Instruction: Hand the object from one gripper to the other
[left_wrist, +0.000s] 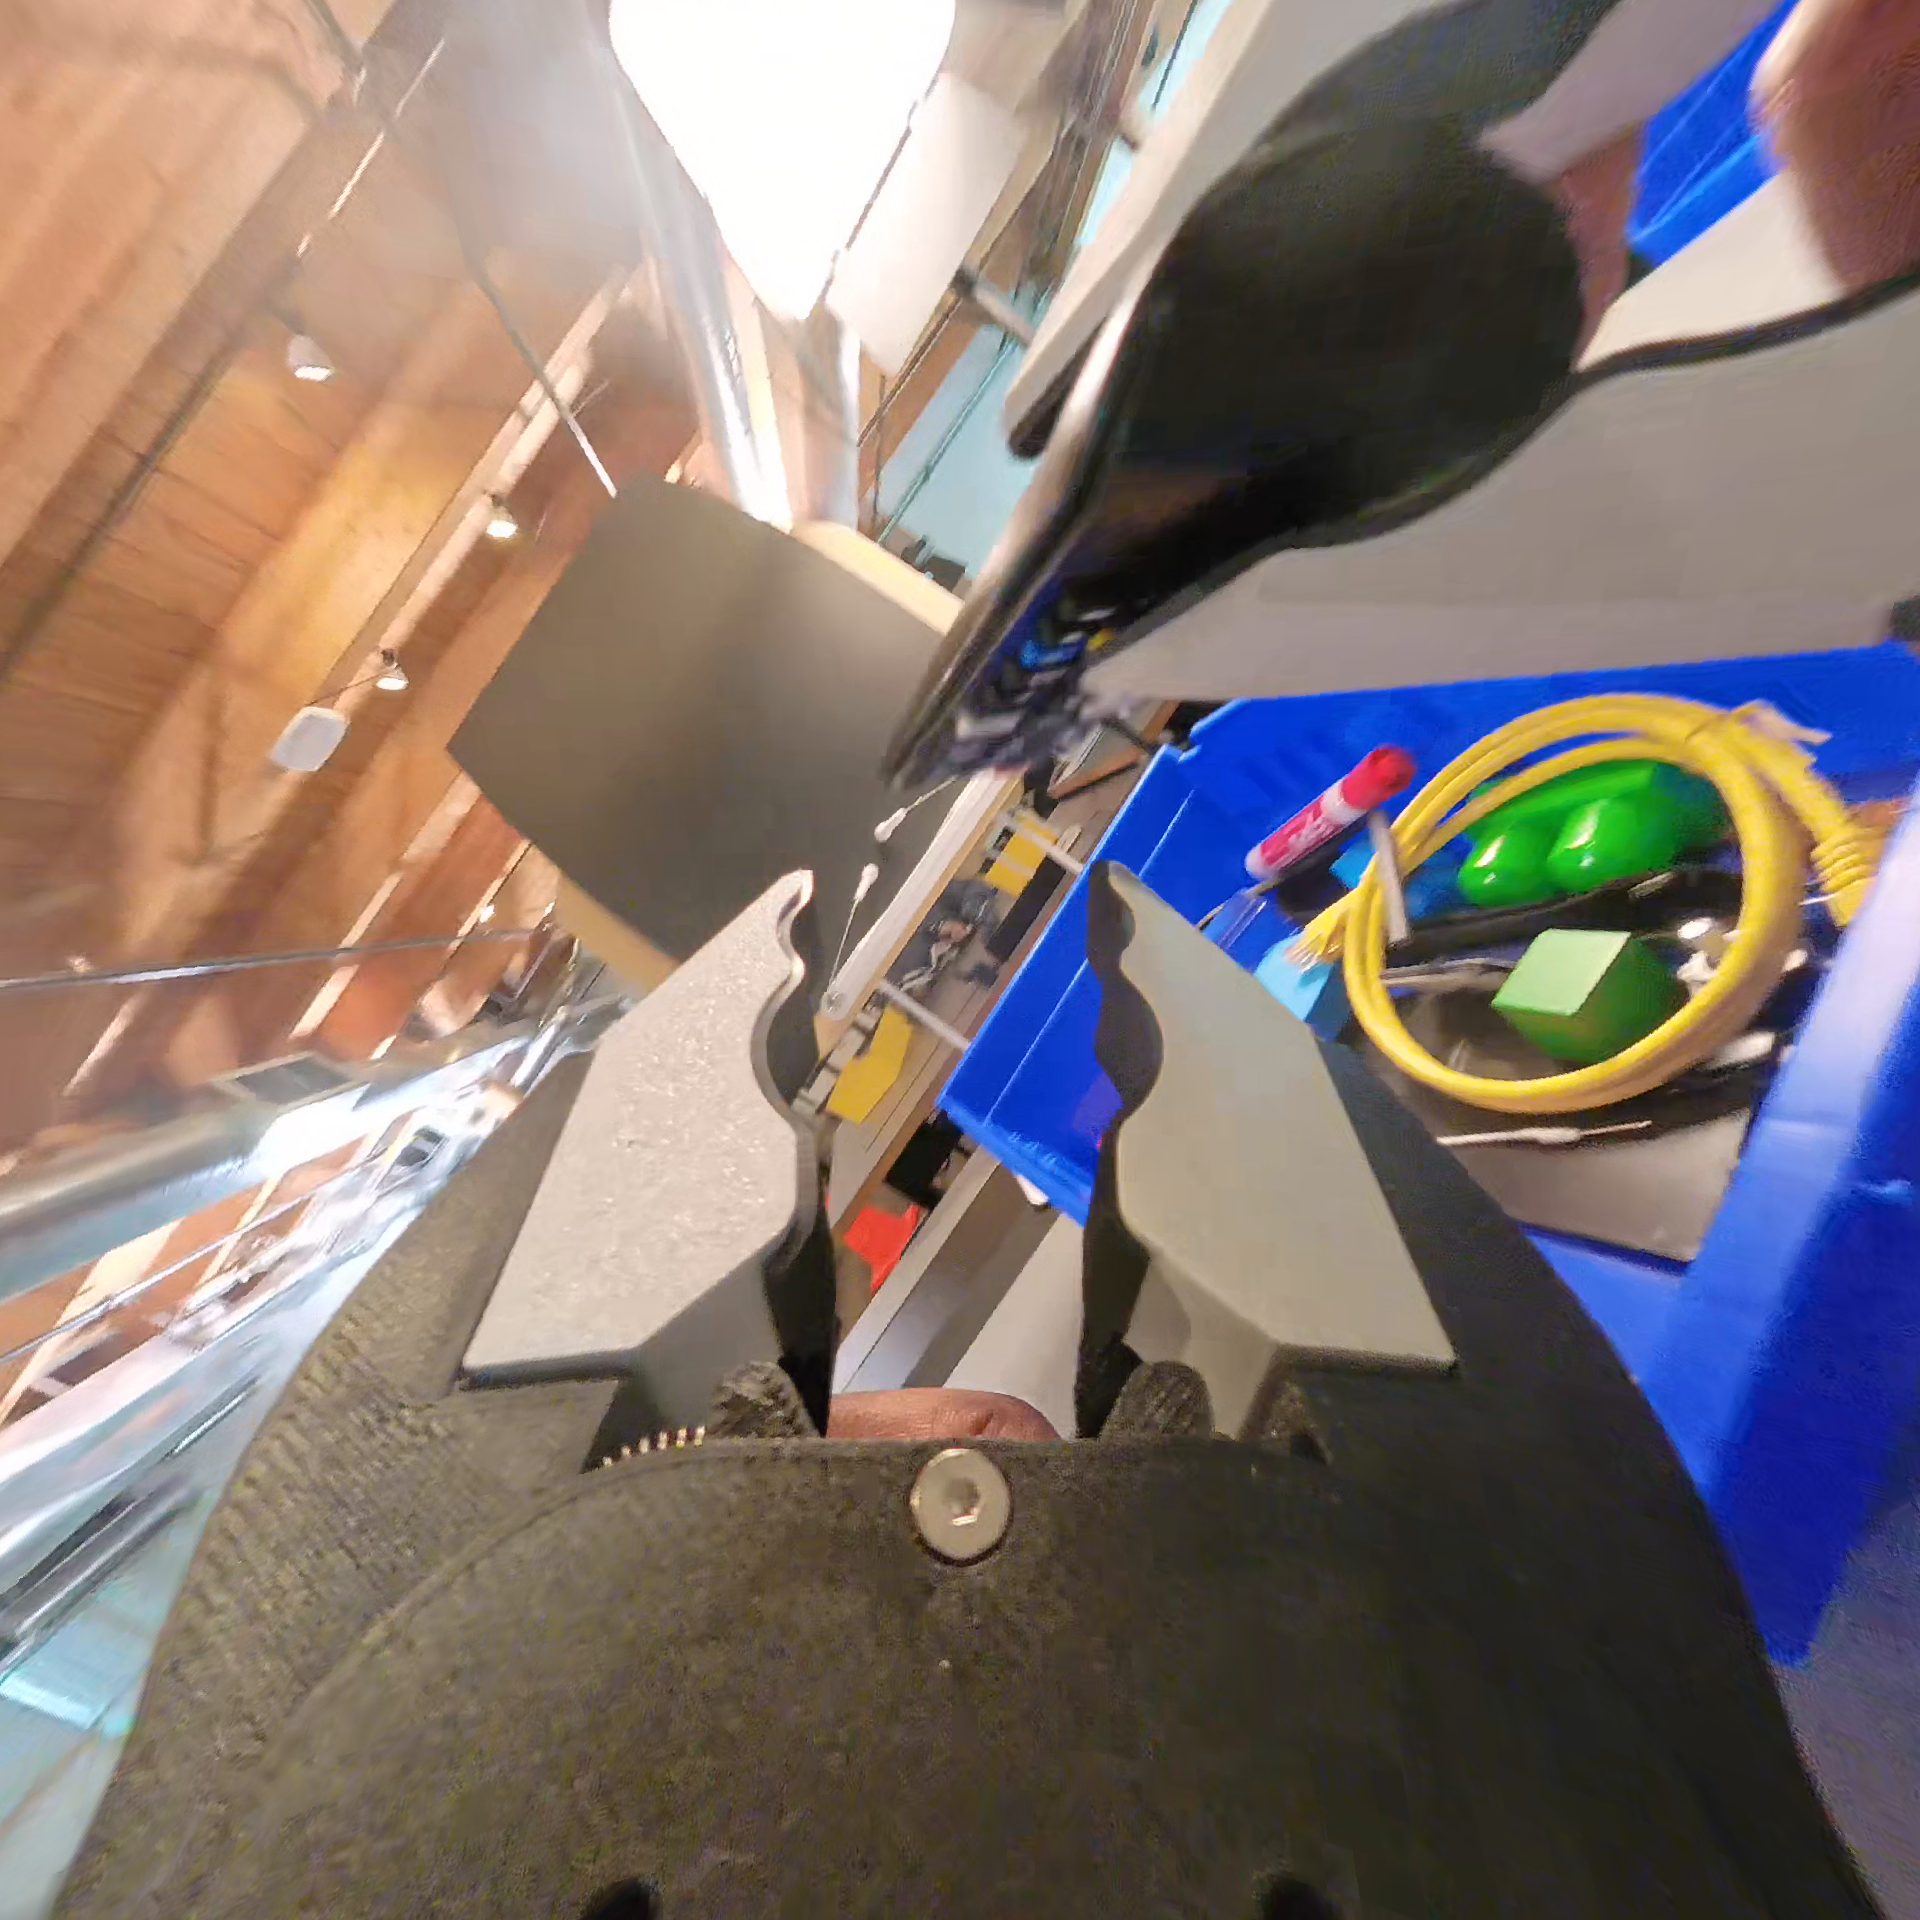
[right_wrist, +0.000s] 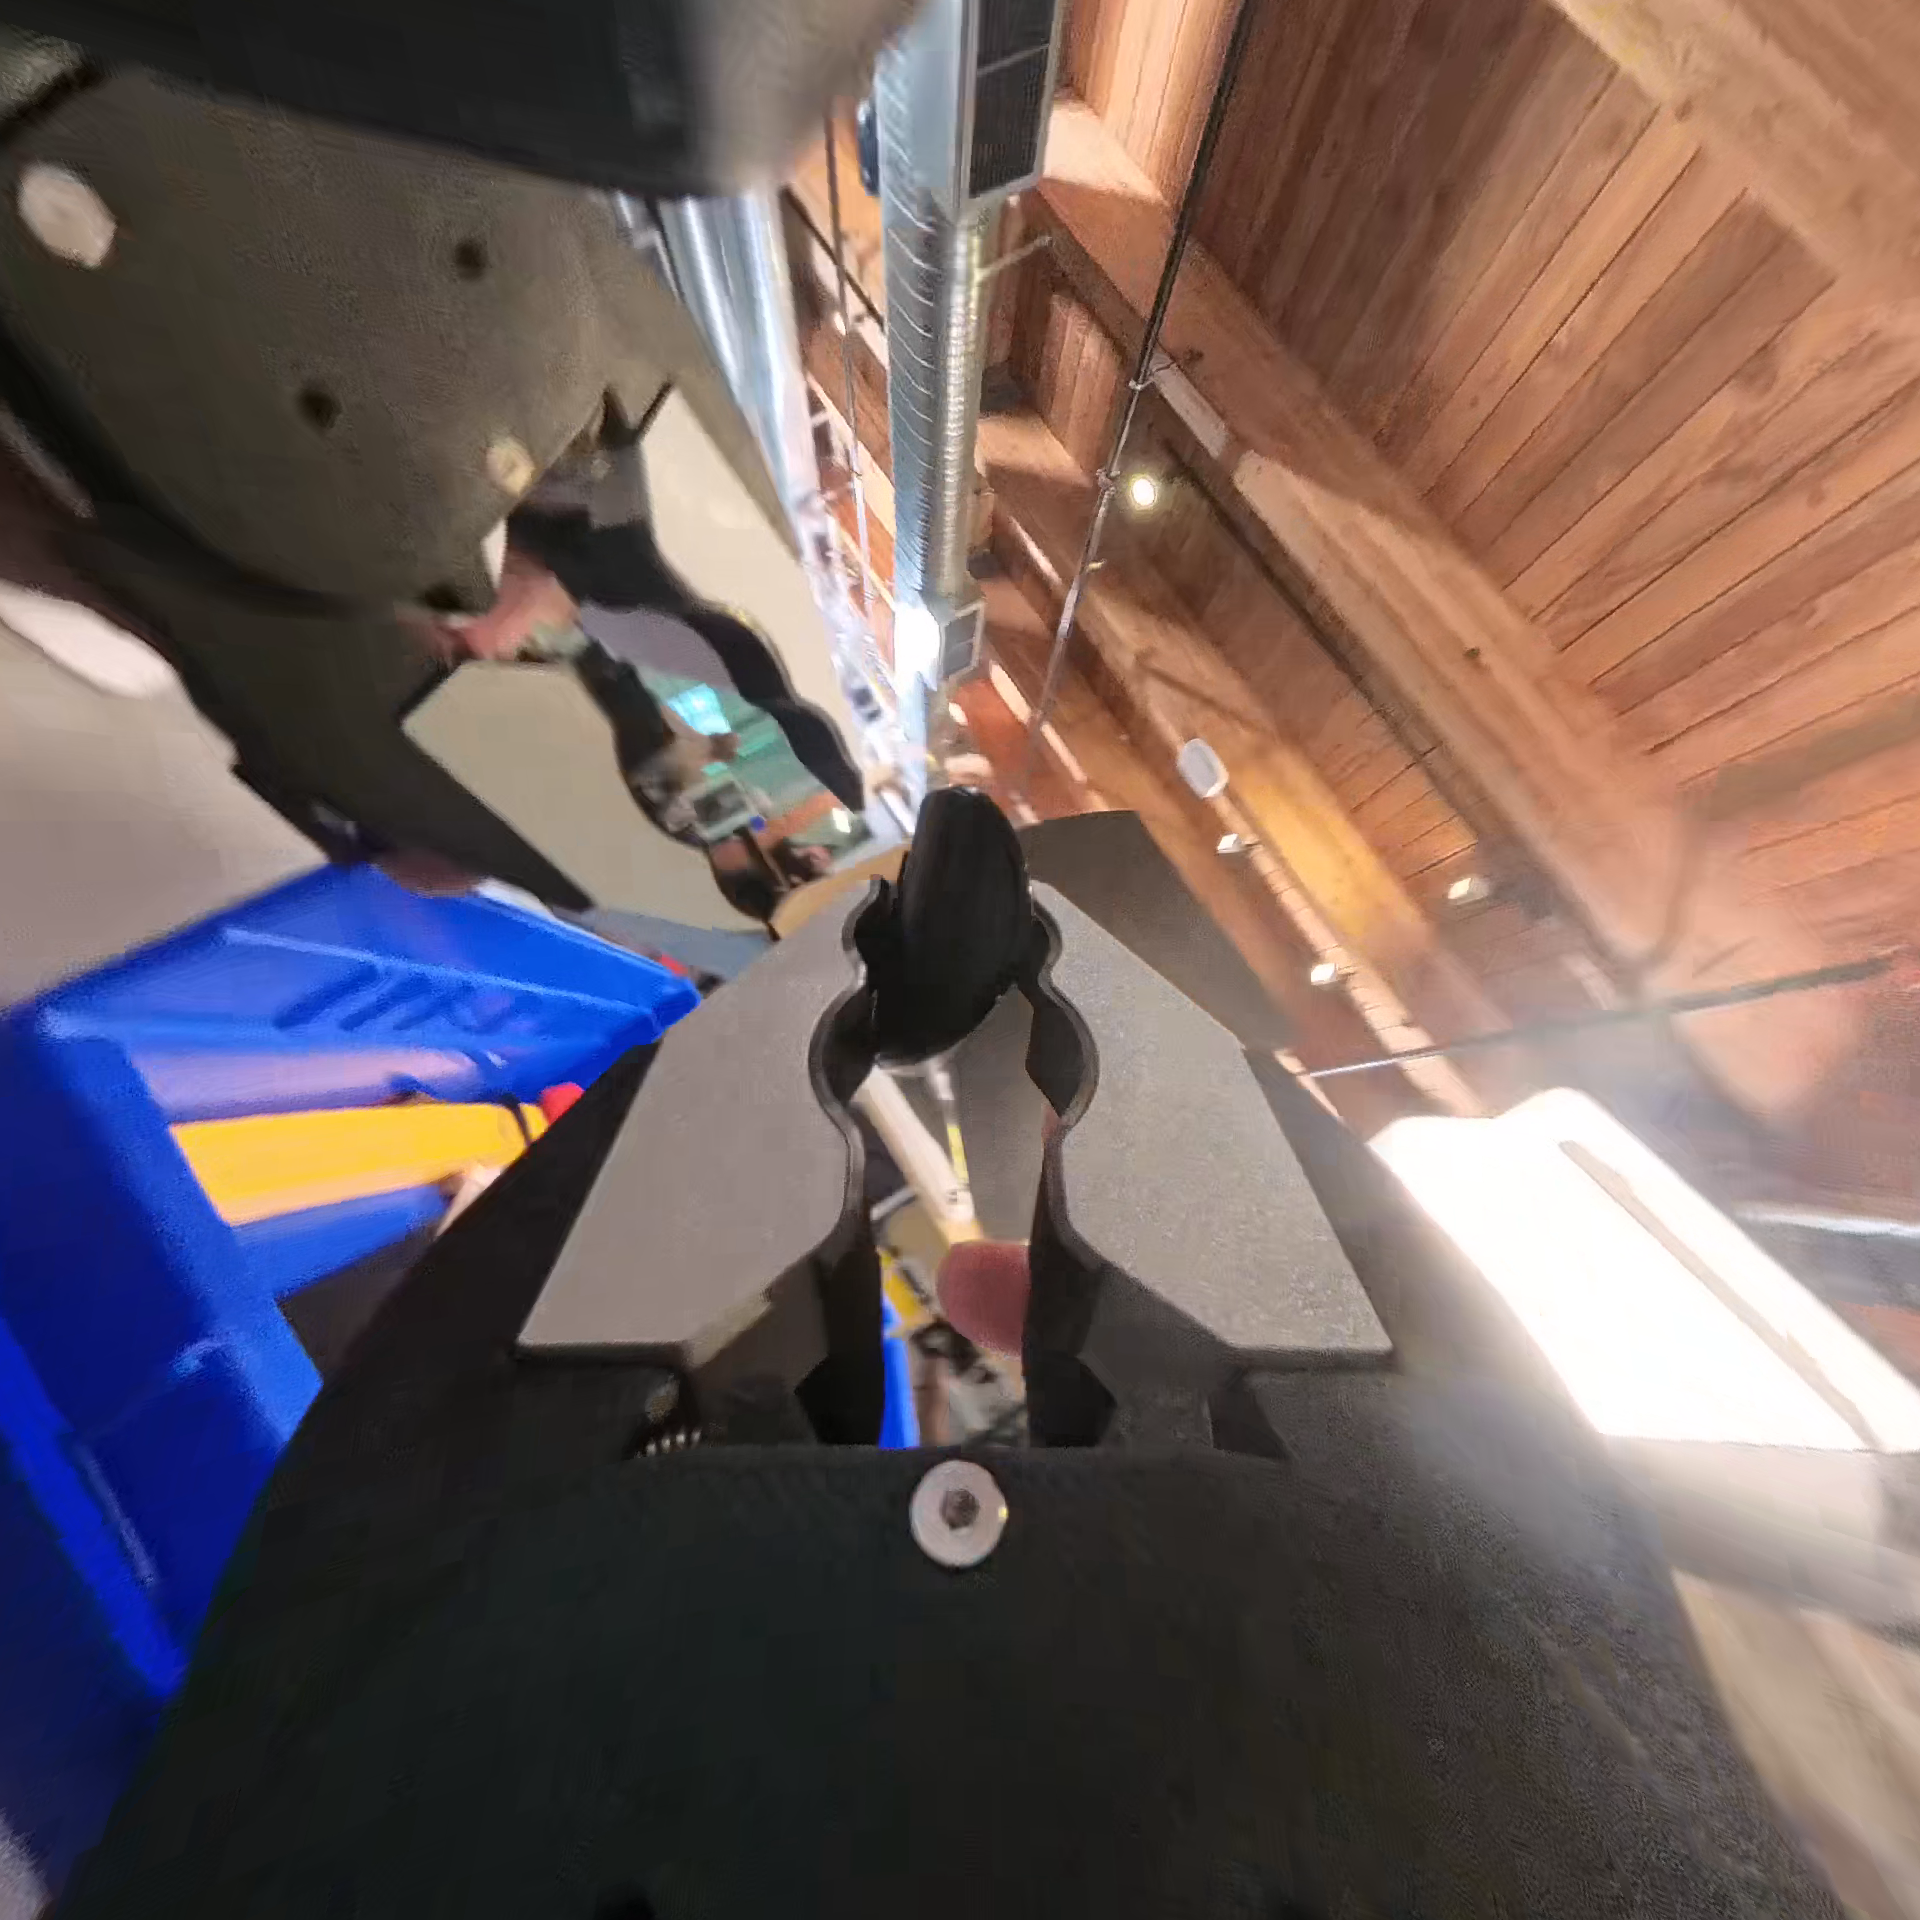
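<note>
My right gripper (right_wrist: 951, 920) is shut on a small black rounded object (right_wrist: 956, 914), which sticks out past its fingertips. In the left wrist view the right gripper (left_wrist: 1049, 561) looms at the upper right, with the black object (left_wrist: 1330, 343) pinched between its grey fingers. My left gripper (left_wrist: 951, 904) is open and empty, its jaws spread wide, just below and to the left of the object. It also shows in the right wrist view (right_wrist: 805, 857), upper left, open, with its tips close to the object. Both grippers are held up in the air.
A blue bin (left_wrist: 1039, 1091) lies to the right of the left gripper. It holds a coiled yellow cable (left_wrist: 1558, 1081), green blocks (left_wrist: 1579, 997) and a red-capped tube (left_wrist: 1330, 810). The bin also shows in the right wrist view (right_wrist: 343, 997). A wooden ceiling and a metal duct (right_wrist: 935, 436) are behind.
</note>
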